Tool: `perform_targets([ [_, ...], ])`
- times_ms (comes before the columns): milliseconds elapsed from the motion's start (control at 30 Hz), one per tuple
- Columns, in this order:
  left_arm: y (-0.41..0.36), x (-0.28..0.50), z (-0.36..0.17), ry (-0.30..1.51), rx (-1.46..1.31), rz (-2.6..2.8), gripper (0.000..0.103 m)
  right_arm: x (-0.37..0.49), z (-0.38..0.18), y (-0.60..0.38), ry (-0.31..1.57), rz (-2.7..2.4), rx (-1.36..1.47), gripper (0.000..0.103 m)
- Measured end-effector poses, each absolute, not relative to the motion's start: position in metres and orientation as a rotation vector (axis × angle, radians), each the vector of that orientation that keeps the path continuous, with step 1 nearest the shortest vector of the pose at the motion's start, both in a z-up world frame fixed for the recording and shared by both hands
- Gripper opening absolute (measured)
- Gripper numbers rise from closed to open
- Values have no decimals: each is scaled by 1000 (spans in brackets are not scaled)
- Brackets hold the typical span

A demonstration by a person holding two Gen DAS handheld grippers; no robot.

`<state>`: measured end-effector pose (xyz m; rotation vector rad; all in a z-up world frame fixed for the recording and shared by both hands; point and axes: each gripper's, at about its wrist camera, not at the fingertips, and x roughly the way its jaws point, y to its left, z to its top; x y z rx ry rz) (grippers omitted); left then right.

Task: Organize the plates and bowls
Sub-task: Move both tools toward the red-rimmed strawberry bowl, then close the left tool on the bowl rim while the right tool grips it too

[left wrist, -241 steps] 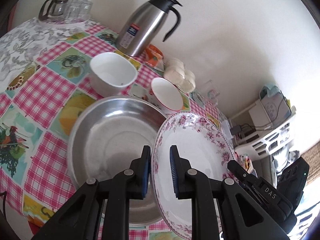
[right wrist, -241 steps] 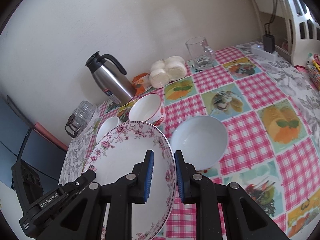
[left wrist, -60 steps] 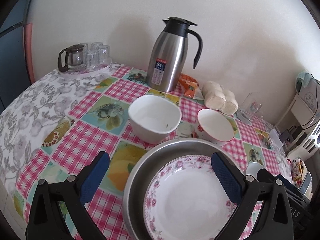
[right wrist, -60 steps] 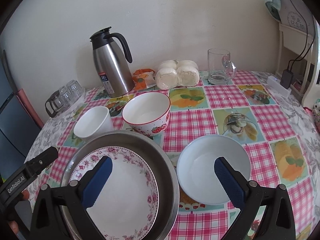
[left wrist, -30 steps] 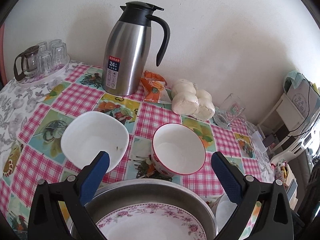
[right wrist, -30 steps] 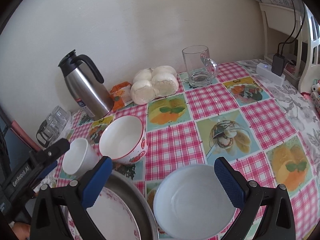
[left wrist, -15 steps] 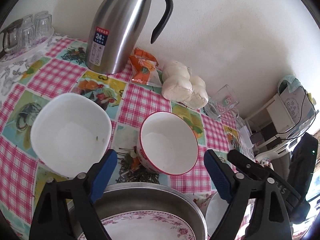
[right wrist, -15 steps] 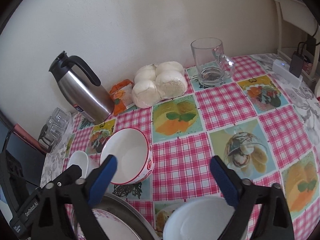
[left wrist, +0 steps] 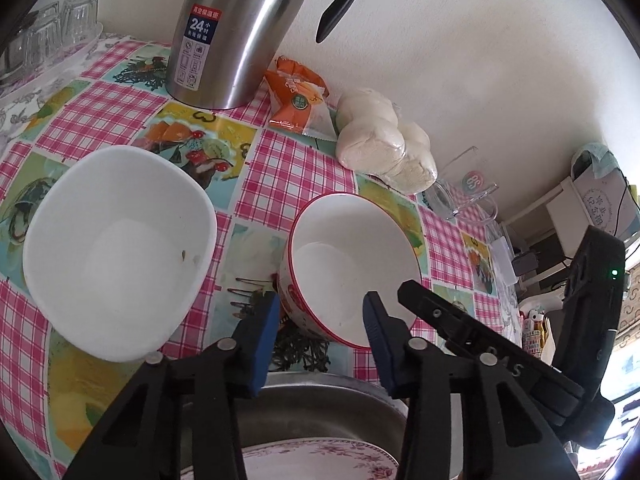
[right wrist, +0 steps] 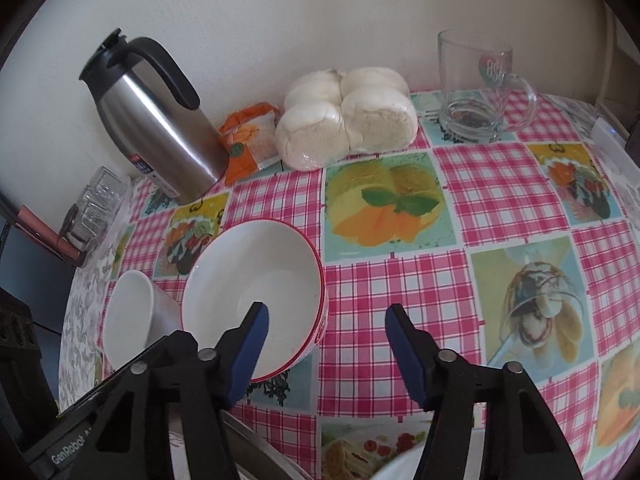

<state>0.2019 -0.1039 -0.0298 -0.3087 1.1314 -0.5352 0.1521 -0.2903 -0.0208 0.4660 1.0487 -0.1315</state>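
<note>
— What changed?
— Both my hand-held grippers, left [left wrist: 318, 320] and right [right wrist: 324, 330], have just been closing on the red-rimmed bowl [left wrist: 352, 268], one rim each. It sits on the tabletop [right wrist: 500, 200], probably not yet pinched.
— Count?
— Three bowls, counting a sliver; one floral plate [left wrist: 320, 460] in one basin [left wrist: 328, 408].
</note>
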Motion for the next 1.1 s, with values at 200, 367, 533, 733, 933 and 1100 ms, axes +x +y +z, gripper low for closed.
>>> perform_targets([
  [200, -102, 207, -36, 1146, -314, -525, 35, 164, -42, -287, 1110, -117, 465, 34],
  [367, -105, 210, -38, 1144, -303, -525, 35, 174, -49, -277, 1148, -76, 423, 24],
  [533, -108, 214, -45, 1161, -293, -521, 34, 179, -56, -271, 1173, -72, 371, 18],
  [733, -111, 213, -46, 1158, -268, -515, 31, 173, -57, -275, 1151, -44, 384, 12],
  [933, -111, 210, -39, 1128, -267, -530, 31, 167, -51, -280, 1128, -56, 401, 11],
  [1100, -114, 206, -32, 1091, -278, -548, 31, 161, -39, -288, 1076, -72, 433, 11],
])
